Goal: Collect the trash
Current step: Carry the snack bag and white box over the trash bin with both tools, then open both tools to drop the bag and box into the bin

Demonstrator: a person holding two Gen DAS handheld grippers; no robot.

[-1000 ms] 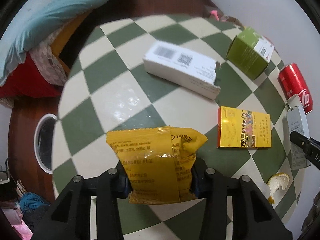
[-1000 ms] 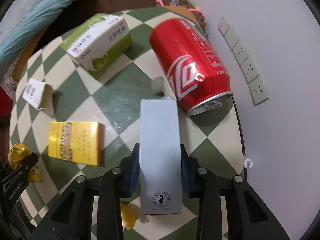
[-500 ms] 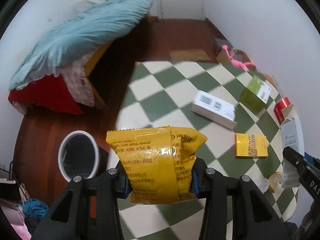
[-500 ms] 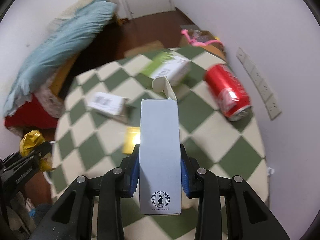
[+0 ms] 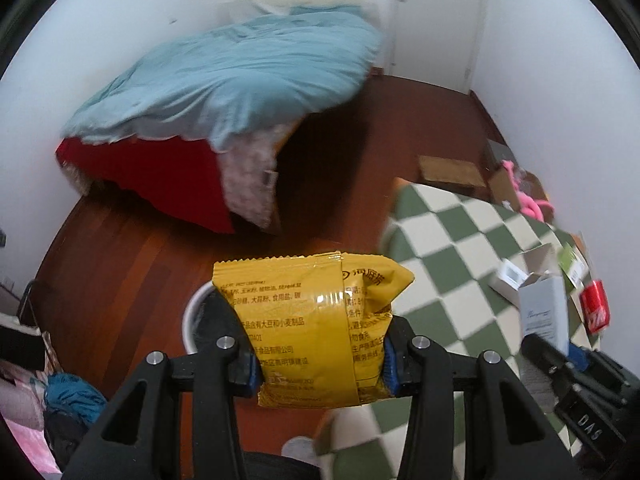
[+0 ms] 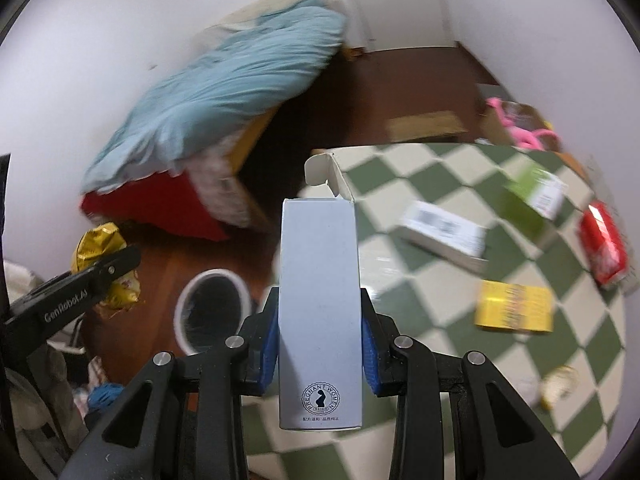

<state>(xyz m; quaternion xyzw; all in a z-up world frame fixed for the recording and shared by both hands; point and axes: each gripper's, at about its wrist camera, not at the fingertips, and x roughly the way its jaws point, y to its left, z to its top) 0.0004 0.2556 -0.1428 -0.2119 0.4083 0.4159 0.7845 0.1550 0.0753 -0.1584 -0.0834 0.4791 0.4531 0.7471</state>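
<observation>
My left gripper is shut on a yellow snack bag and holds it above the floor, over a white-rimmed trash bin that the bag partly hides. My right gripper is shut on a tall pale grey carton with its top flap open, just right of the same bin. The left gripper with the bag shows at the left of the right wrist view. The carton shows at the right of the left wrist view.
A green-and-cream checked table carries a white box, a green box, a red can, a yellow box and a bit of peel. A bed with a blue quilt stands behind. Clothes lie on the floor at left.
Both grippers have lifted away from the table and swung left toward the bin, each still holding its item. The table now sits to the right and the bin is closer.
</observation>
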